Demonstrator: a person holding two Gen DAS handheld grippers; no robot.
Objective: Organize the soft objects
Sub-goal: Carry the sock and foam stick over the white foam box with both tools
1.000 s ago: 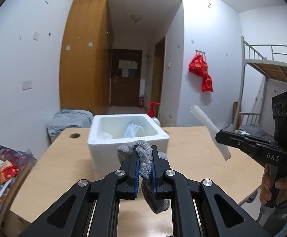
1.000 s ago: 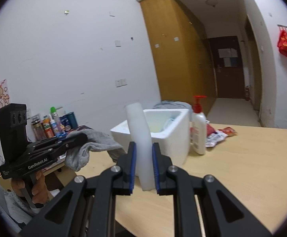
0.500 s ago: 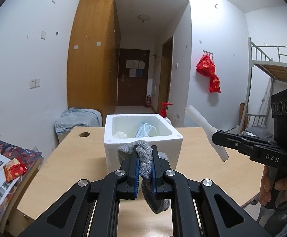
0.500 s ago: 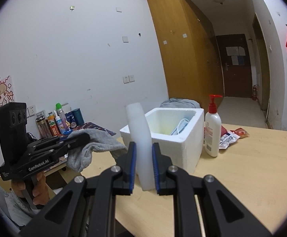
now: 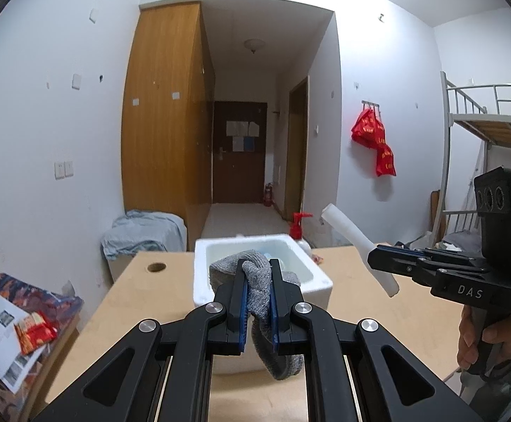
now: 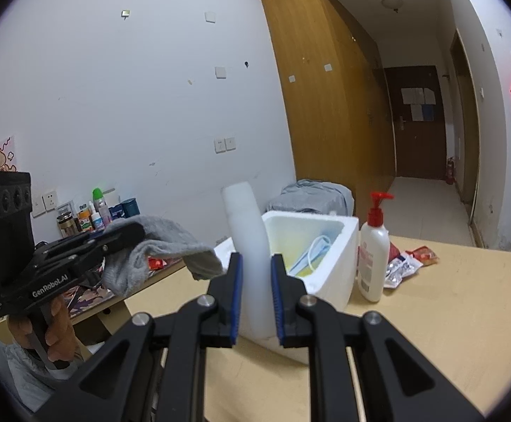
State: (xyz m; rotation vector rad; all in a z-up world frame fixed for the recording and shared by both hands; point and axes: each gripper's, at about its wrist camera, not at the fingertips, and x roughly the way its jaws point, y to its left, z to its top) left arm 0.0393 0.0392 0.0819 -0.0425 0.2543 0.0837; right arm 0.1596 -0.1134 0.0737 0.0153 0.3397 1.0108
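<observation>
My left gripper [image 5: 258, 274] is shut on a grey sock [image 5: 259, 302] that hangs in front of a white foam box [image 5: 320, 283]; it also shows in the right wrist view [image 6: 128, 234] with the sock [image 6: 160, 246]. My right gripper [image 6: 256, 267] is shut on a white foam tube [image 6: 246, 232], held upright before the box [image 6: 340, 267]. In the left wrist view the right gripper [image 5: 375, 256] holds the tube [image 5: 357, 246] to the right of the box. A blue face mask [image 6: 317, 249] lies inside the box.
The box stands on a wooden table [image 6: 449, 316]. A white pump bottle [image 6: 373, 256] and snack packets [image 6: 410, 262] lie right of the box. A side desk with bottles [image 6: 97, 212] stands at left. A patterned cloth with papers [image 5: 16, 313] lies at left.
Both grippers have risen and tilted, so the box sits lower and farther in view. The sock and the tube stay gripped.
</observation>
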